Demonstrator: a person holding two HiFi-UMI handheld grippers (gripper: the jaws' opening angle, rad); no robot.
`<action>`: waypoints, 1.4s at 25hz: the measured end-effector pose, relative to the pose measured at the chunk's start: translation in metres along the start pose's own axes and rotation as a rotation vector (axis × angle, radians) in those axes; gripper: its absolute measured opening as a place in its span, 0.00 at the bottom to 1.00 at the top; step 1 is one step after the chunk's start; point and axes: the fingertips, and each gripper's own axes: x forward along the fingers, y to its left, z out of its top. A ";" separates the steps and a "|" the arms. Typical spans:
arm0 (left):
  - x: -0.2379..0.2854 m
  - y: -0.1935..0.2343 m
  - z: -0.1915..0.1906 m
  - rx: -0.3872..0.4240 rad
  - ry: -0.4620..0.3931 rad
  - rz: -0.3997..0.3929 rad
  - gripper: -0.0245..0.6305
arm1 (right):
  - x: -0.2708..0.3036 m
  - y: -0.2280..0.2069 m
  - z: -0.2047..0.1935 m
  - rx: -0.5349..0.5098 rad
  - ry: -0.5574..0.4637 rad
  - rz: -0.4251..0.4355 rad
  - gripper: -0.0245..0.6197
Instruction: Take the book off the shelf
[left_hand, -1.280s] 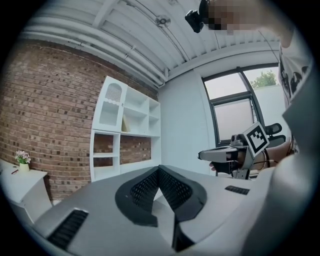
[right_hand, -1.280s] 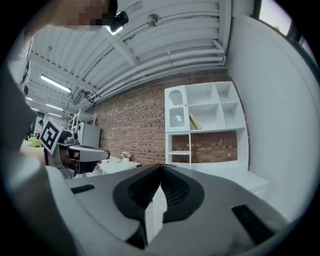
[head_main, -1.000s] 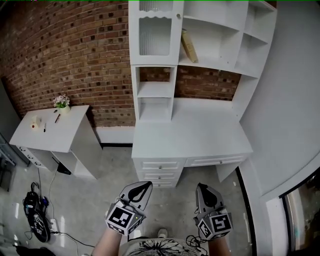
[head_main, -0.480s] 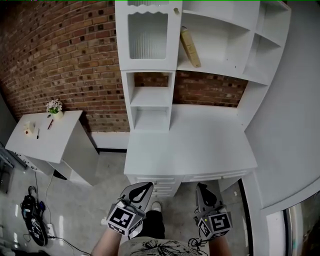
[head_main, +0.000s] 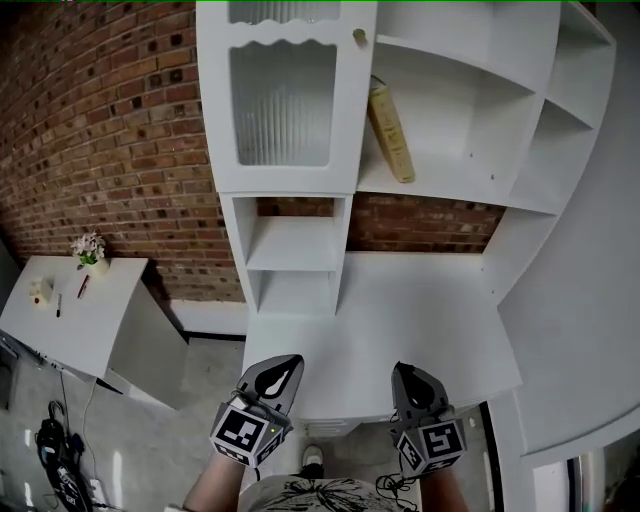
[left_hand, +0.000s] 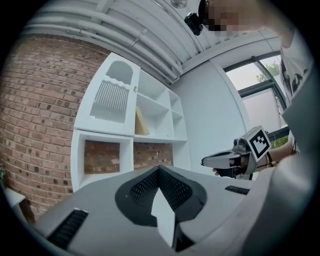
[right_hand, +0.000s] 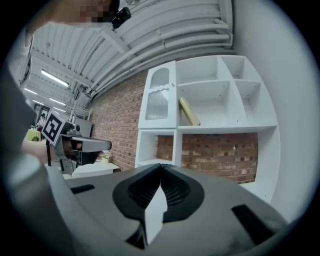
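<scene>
A tan book (head_main: 391, 131) leans tilted against the left wall of an open shelf compartment (head_main: 440, 178) above the white desk (head_main: 400, 320). It also shows as the book (left_hand: 140, 122) in the left gripper view and the book (right_hand: 189, 111) in the right gripper view. My left gripper (head_main: 281, 374) and right gripper (head_main: 408, 381) hang low at the desk's near edge, far below the book. Both have their jaws together with nothing between them. The left gripper (left_hand: 159, 170) and right gripper (right_hand: 161, 166) point up toward the shelf unit.
A cabinet door with ribbed glass (head_main: 283, 105) stands left of the book's compartment. Small open cubbies (head_main: 291, 270) sit below it. A brick wall is behind. A separate white side table (head_main: 70, 320) with a flower pot (head_main: 89, 249) stands at the left.
The view has closed in on the desk and shelf; the book sits larger and lower in the head view. Both grippers now overlap the desk's front edge, still shut.
</scene>
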 end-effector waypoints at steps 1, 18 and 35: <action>0.013 0.012 0.004 -0.001 -0.008 0.005 0.04 | 0.016 -0.009 0.006 -0.003 -0.008 -0.012 0.05; 0.139 0.087 0.041 0.012 -0.021 0.128 0.04 | 0.168 -0.101 0.093 -0.057 -0.105 -0.073 0.05; 0.193 0.107 0.074 0.027 -0.048 0.176 0.04 | 0.298 -0.179 0.248 -0.149 -0.147 -0.088 0.70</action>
